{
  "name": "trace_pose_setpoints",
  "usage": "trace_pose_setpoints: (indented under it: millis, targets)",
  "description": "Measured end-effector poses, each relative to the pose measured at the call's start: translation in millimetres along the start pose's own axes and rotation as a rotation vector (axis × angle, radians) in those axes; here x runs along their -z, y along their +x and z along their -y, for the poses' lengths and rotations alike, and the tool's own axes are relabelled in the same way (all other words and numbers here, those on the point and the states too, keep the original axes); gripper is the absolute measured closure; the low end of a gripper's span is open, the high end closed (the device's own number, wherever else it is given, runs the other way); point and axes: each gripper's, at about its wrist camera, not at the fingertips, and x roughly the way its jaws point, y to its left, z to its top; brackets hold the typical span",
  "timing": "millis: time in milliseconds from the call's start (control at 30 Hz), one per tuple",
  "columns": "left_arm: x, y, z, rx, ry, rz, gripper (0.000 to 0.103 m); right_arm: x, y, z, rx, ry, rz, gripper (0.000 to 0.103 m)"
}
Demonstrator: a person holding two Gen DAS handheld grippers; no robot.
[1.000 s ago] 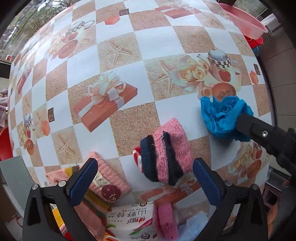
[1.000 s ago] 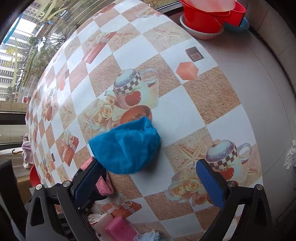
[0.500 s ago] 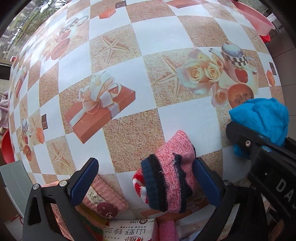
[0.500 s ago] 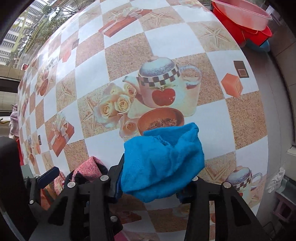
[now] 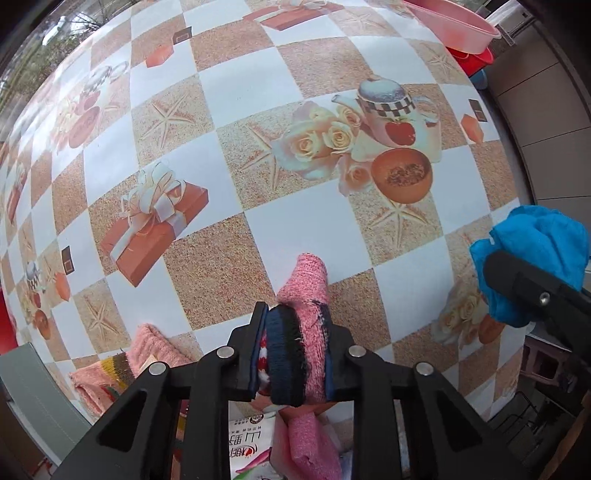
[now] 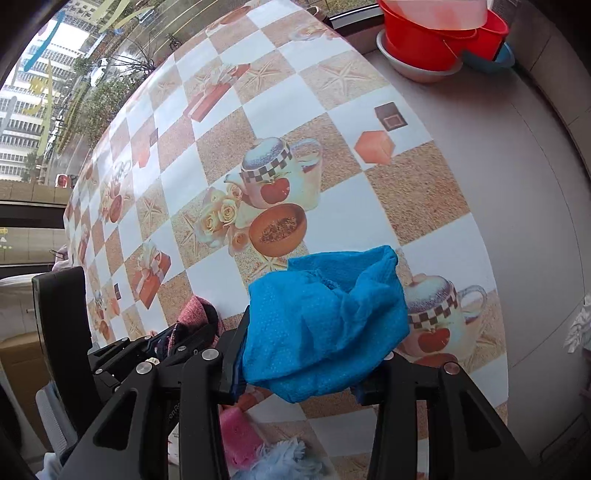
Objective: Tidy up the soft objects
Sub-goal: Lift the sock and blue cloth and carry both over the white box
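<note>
My left gripper point(image 5: 293, 354) is shut on a pink knitted sock point(image 5: 306, 295) with navy and black stripes, held just above the patterned tablecloth point(image 5: 229, 92). My right gripper point(image 6: 299, 354) is shut on a crumpled blue cloth point(image 6: 325, 317) and lifts it off the table; the cloth also shows in the left wrist view point(image 5: 535, 254) at the right edge. The sock and the left gripper show in the right wrist view point(image 6: 192, 317) at lower left.
A pale pink knitted piece point(image 5: 147, 350) with coloured stripes lies at the near left. A printed packet point(image 5: 251, 435) and a pink sponge-like piece point(image 5: 314, 446) lie under my left gripper. Red and pink basins point(image 6: 439, 33) stand at the table's far end.
Both grippers have closed: the left on the pink sock, the right on the blue cloth. Both items are now raised off the table.
</note>
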Motion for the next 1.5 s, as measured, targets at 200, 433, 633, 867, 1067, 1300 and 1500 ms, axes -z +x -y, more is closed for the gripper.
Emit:
trace_pose_setpoints:
  millis: [200, 433, 633, 867, 1067, 1300, 1500]
  targets:
    - [29, -33, -1, 0.059, 0.035, 0.048, 0.076, 26, -15, -3, -0.005, 0.007, 0.018, 0.059]
    - [72, -60, 2, 0.098, 0.103, 0.105, 0.076, 75, -19, 0, -0.002, 0.039, -0.015, 0.059]
    - [122, -77, -10, 0.139, 0.219, 0.142, 0.076, 119, -23, -14, 0.02, 0.04, -0.026, 0.059]
    - [196, -98, -17, 0.168, 0.37, 0.146, 0.076, 175, -28, -37, 0.033, 0.039, -0.031, 0.059]
    - [248, -107, -39, 0.156, 0.449, 0.167, 0.076, 220, -29, -61, 0.035, 0.029, -0.046, 0.059]
    - [288, -122, -82, 0.151, 0.432, 0.213, 0.076, 263, -27, -100, 0.039, -0.031, -0.061, 0.059]
    - [313, -130, -123, 0.14, 0.358, 0.249, 0.076, 289, -21, -143, 0.032, -0.133, -0.082, 0.059]
